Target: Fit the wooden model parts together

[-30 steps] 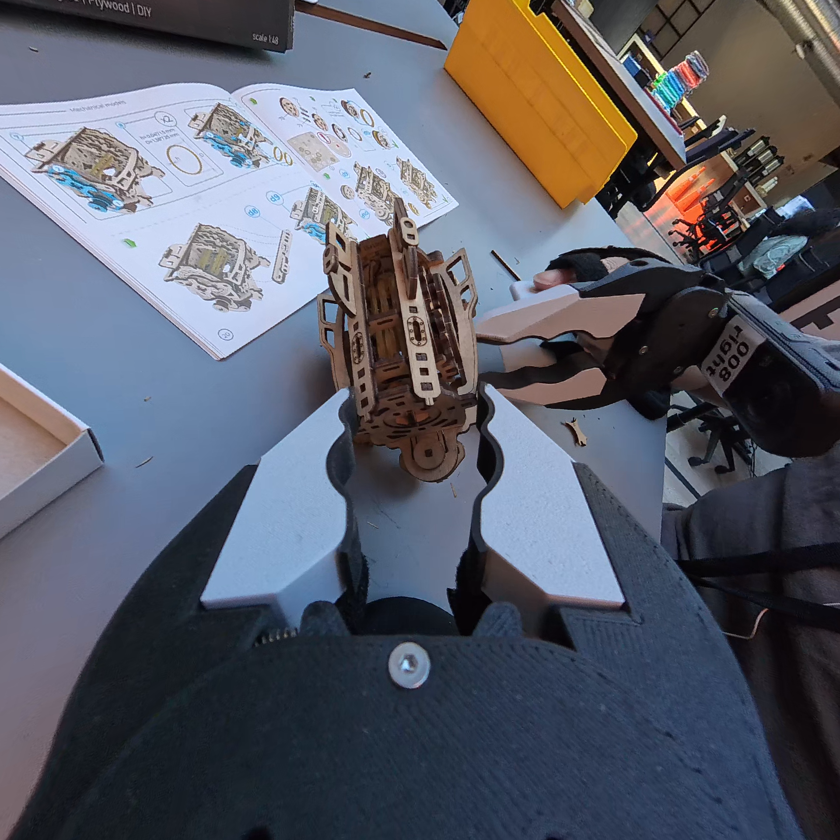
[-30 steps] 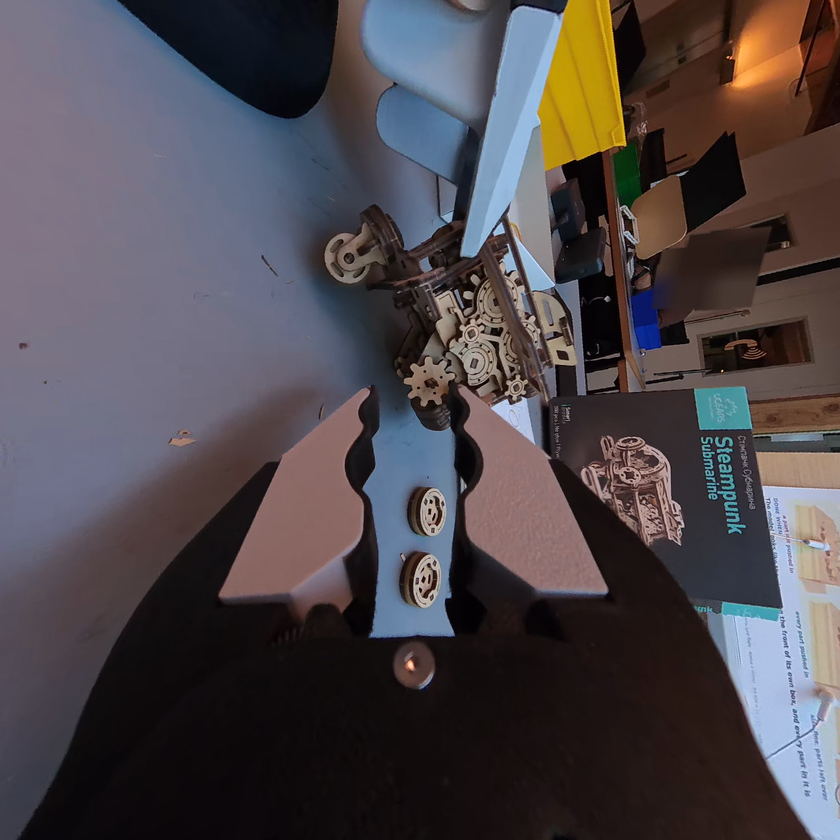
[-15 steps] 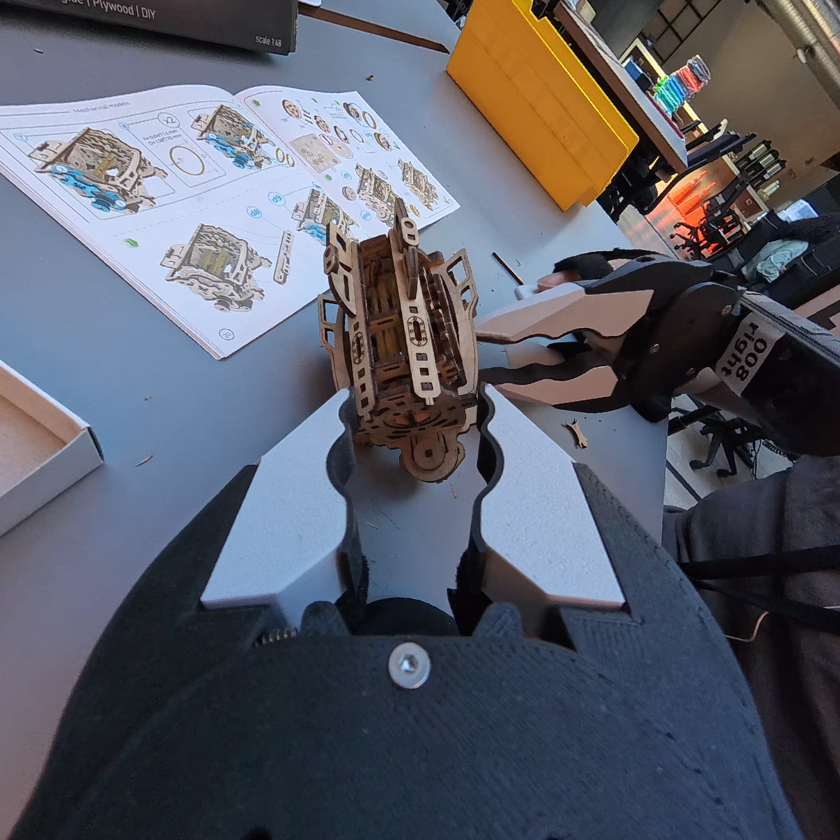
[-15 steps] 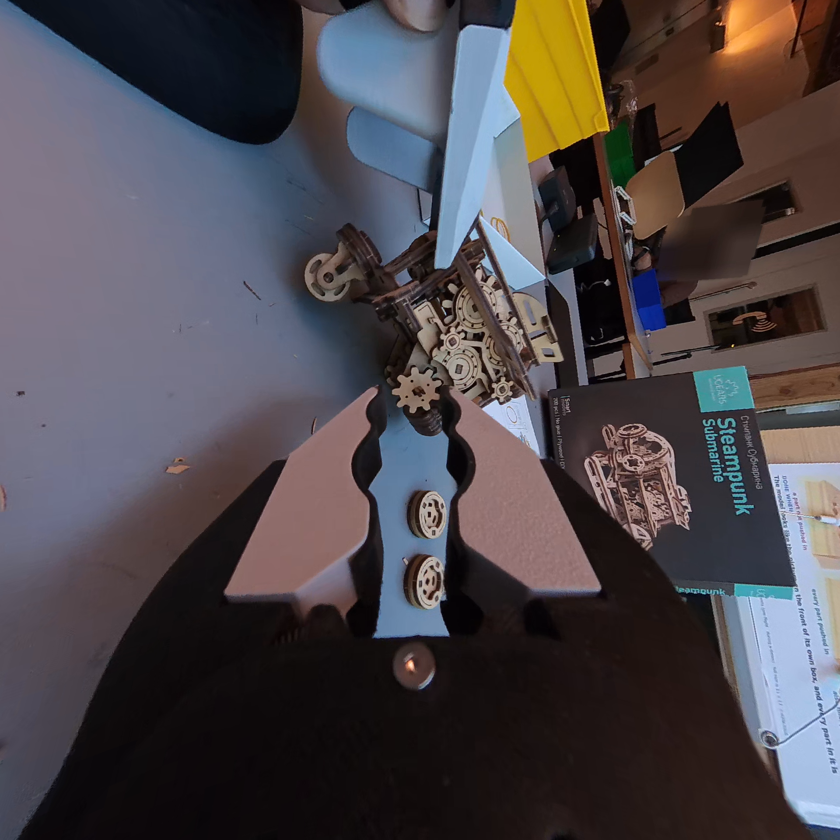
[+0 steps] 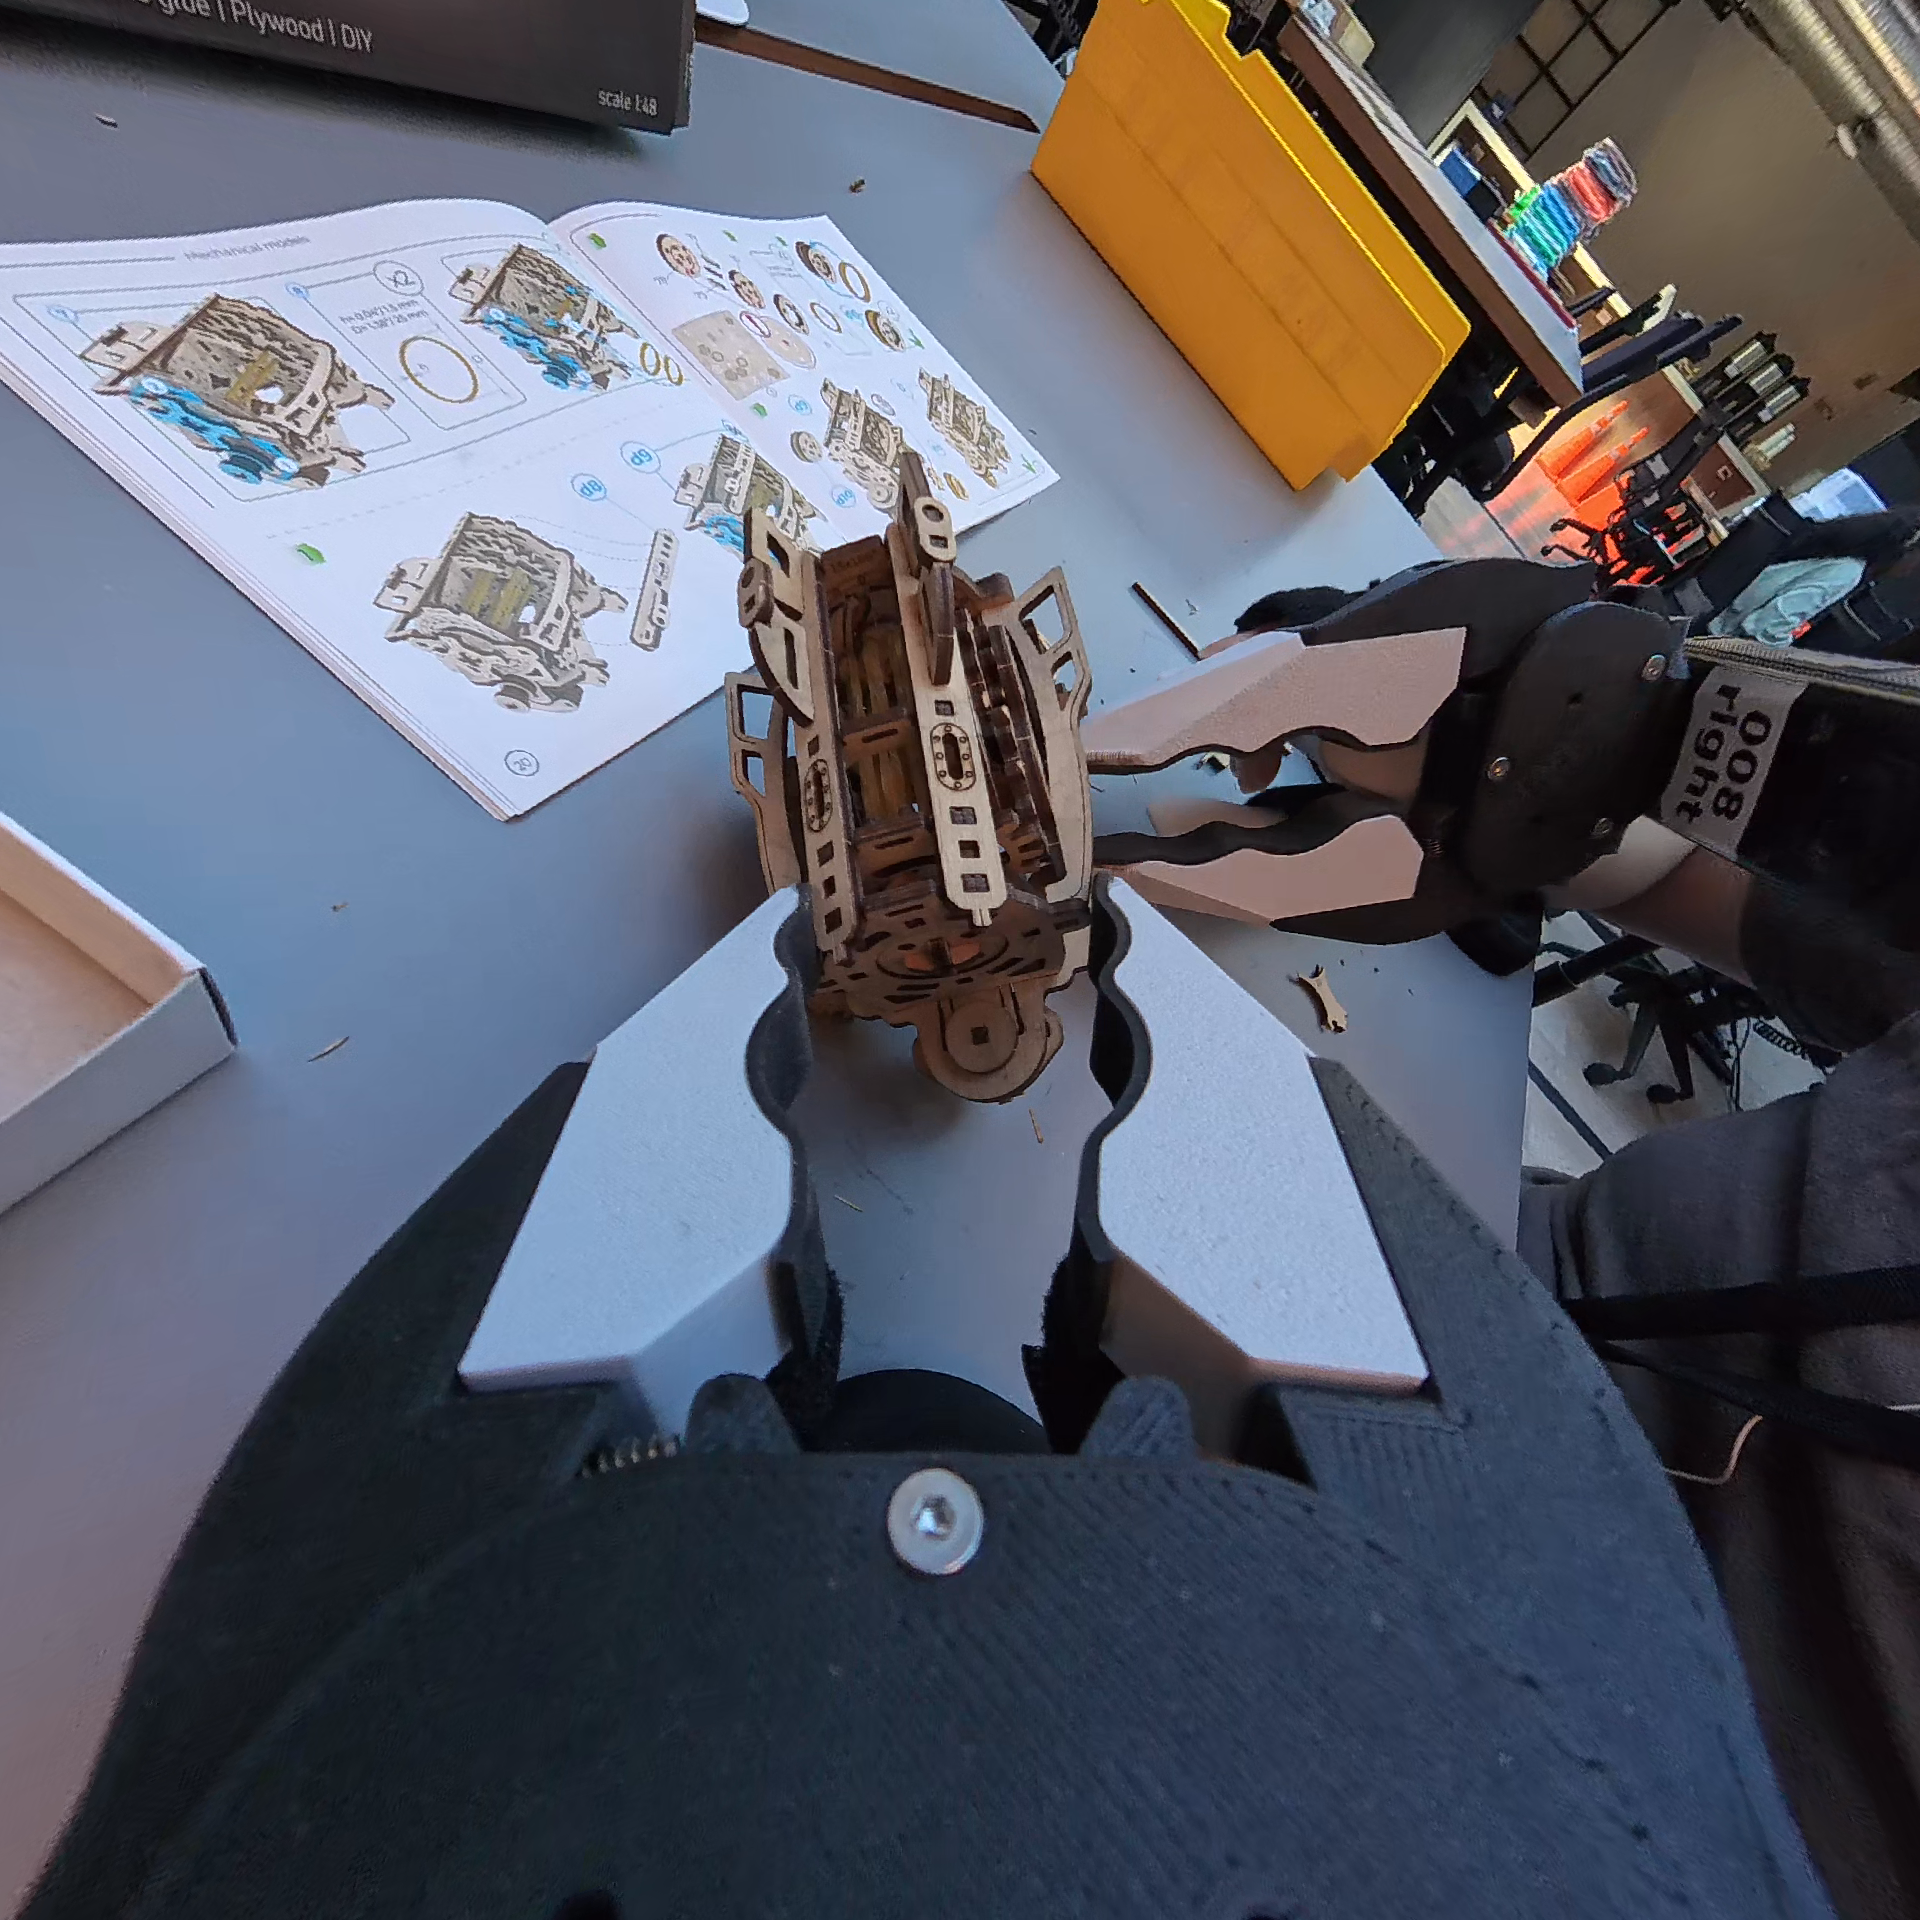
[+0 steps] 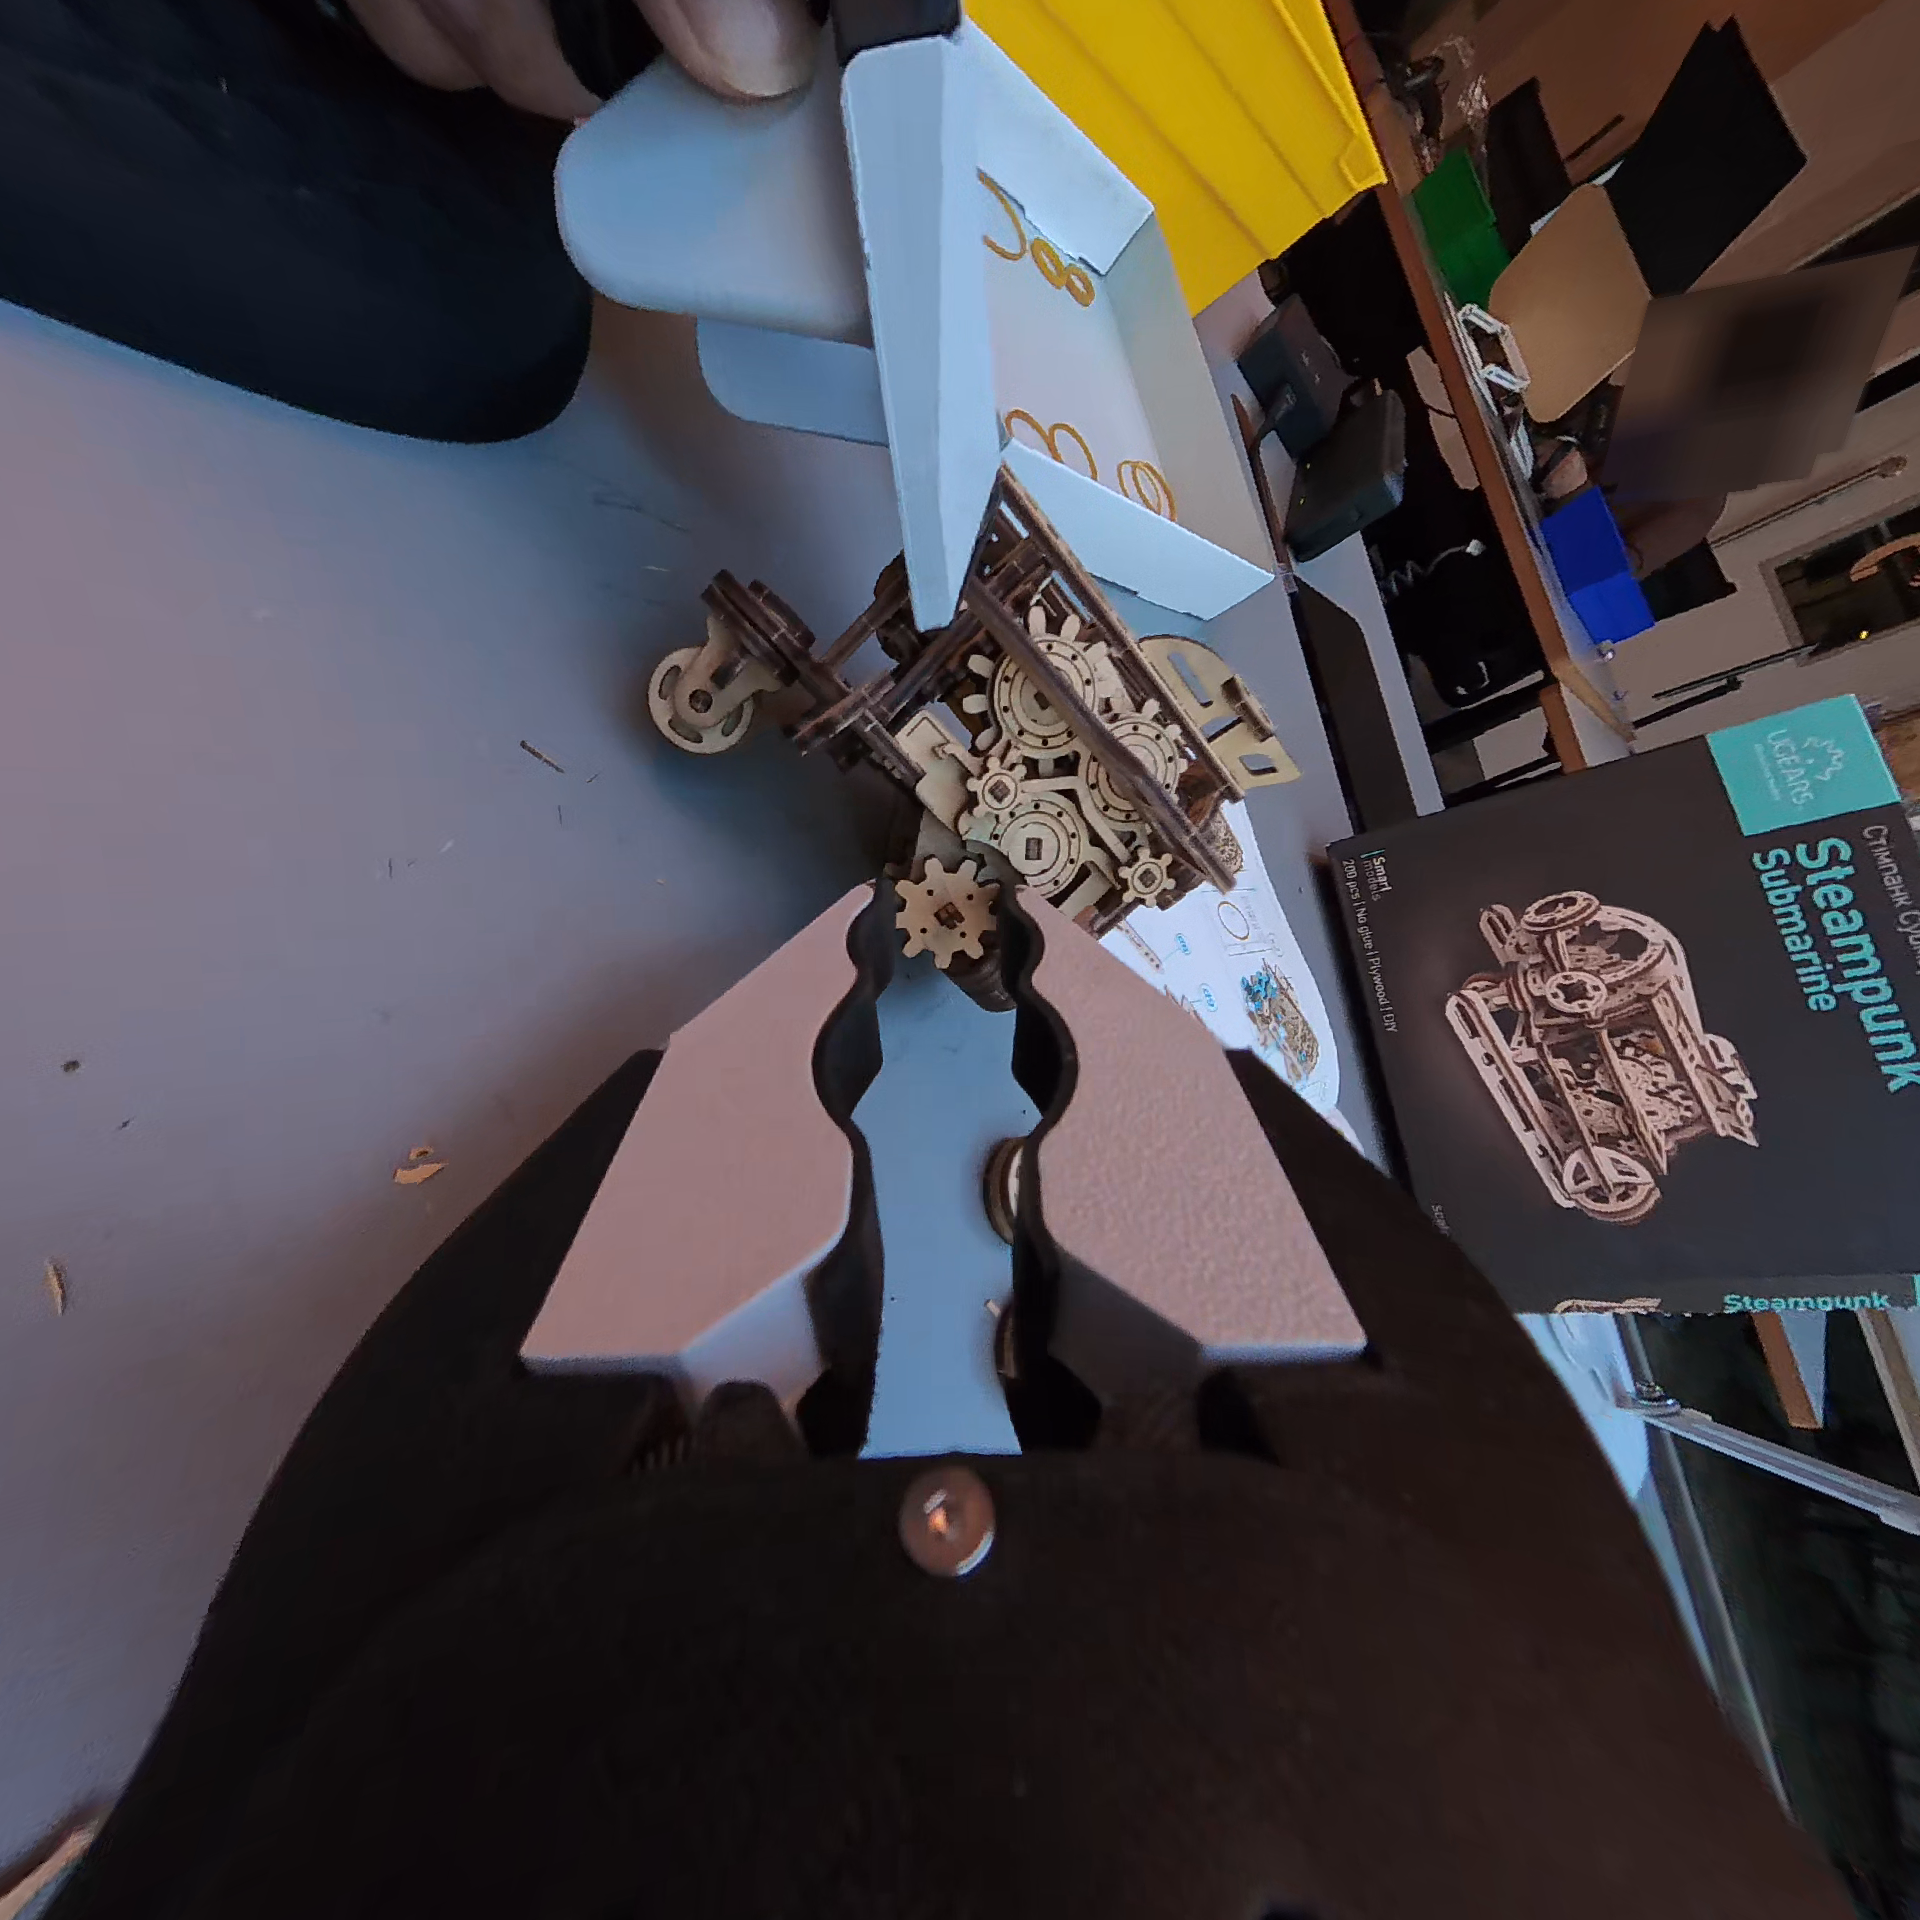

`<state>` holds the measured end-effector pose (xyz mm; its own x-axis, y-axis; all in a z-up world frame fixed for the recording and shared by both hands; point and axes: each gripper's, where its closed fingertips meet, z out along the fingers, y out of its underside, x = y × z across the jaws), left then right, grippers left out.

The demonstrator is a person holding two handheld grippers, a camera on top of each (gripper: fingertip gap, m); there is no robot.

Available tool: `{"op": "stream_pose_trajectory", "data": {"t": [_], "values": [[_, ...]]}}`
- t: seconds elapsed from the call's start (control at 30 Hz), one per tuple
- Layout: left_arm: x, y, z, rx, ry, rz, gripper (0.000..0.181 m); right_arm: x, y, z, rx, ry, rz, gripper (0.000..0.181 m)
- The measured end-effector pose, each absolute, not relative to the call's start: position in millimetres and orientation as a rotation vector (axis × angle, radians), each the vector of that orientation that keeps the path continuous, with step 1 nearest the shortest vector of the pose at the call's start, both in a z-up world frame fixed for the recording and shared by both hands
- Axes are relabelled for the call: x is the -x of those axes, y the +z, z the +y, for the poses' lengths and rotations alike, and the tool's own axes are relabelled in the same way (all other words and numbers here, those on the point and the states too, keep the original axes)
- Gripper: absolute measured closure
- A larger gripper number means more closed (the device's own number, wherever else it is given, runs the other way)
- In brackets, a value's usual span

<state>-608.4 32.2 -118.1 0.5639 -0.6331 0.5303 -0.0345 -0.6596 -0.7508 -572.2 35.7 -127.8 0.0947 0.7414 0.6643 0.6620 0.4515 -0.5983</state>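
My left gripper (image 5: 940,940) is clamped on the base of the wooden model (image 5: 909,790), propping it on end on the grey table (image 5: 312,935), just in front of the open manual (image 5: 436,416). My right gripper (image 6: 943,920) is pinching a little gear (image 6: 940,920) at the model's gear side. It looks light, stiff and snappy-fragile, so I'd grip frame plates, never teeth.

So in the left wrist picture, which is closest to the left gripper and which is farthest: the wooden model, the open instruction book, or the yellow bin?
From the left gripper:
1. Wooden model, right between its fingertips.
2. Instruction book, lying open on the table behind the model, to the left.
3. Yellow bin, farthest, up at the table's far right edge.
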Motion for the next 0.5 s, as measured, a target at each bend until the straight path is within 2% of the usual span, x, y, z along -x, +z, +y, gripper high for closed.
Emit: {"op": "stream_pose_trajectory", "data": {"t": [0.5], "values": [[607.9, -118.0, 31.4, 2.085, -1.05, 0.533, 0.13, 571.5, -131.5, 34.9, 1.26, 0.068, -1.621, 0.162]]}}
